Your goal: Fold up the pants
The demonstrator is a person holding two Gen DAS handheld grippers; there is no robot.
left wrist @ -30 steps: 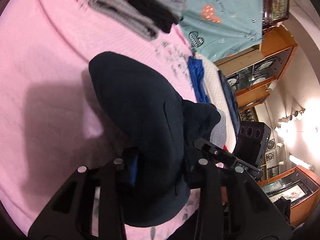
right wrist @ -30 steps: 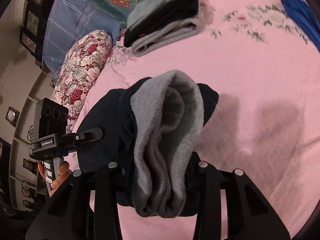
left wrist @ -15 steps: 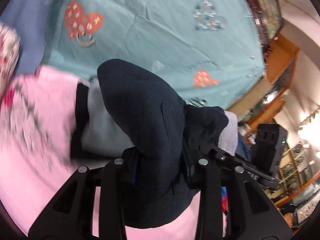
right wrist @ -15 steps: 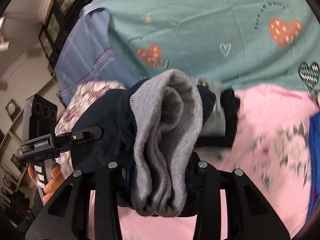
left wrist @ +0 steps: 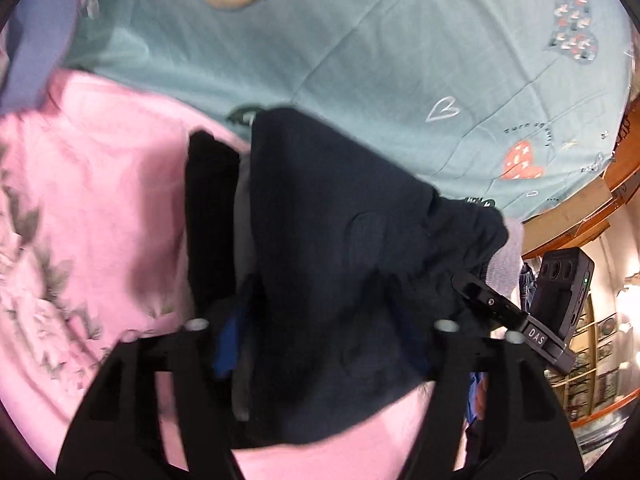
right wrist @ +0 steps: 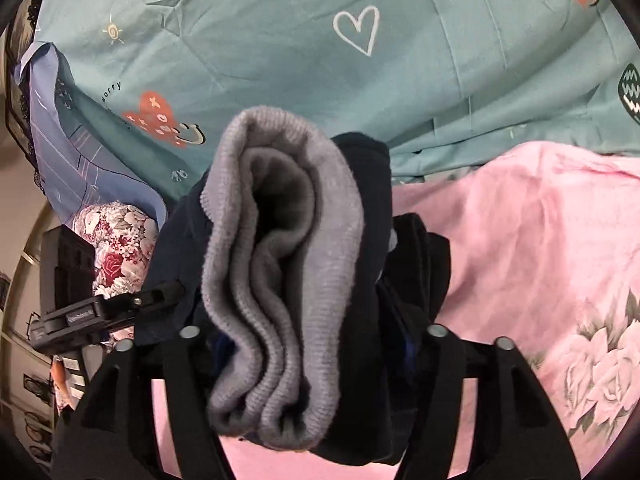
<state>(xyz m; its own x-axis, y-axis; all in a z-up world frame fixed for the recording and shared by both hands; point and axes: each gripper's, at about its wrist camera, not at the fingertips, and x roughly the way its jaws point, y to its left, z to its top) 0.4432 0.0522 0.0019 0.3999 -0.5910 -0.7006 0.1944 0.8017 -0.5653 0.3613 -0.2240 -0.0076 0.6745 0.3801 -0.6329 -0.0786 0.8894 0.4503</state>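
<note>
- Both claws are clamped on 1 bundle: the folded dark navy fleece pants with grey ribbed lining, carried above the pink floral bedsheet.
- The left gripper pinches the navy outer face; the cloth bulges up and far from between its jaws and droops below them on the near side.
- The right gripper bites the other end, where the grey ribbed layers stack in 3 or 4 folds between the jaws.
- Just behind the bundle sits a stack of dark folded garments, likely the drop spot, though blur makes that a guess.
- To do this well: keep both grips level and equally tight so the folds don't slide, lower the bundle flat onto the stack, edges squared, then release both together.
- Beyond lies the teal quilt with heart prints.
</note>
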